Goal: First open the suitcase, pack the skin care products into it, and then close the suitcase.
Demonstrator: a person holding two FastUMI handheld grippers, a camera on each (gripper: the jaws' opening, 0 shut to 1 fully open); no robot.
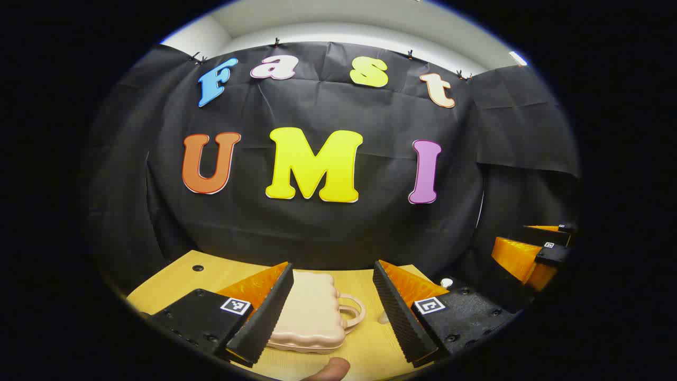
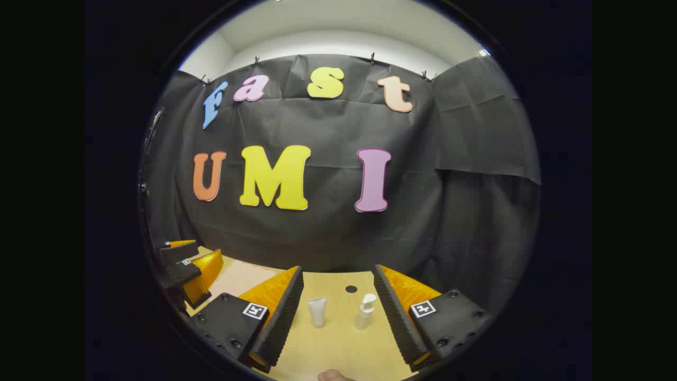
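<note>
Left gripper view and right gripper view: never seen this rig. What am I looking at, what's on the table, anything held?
There is no robot arm here. A person holds a two-finger gripper in each hand, and a fisheye camera rides on each one, looking forward along its fingers. So each picture is taken from one gripper, with its own fingers at the bottom.

In the left gripper view, the left gripper is open, and a closed pale pink suitcase with a handle lies flat on the wooden table between its fingers, which do not press on it. The other gripper shows at the right edge.

In the right gripper view, the right gripper is also open. Ahead of it stand two skin care products: a small white tube and a white pump bottle, upright and apart.

Nothing is held yet.
</note>
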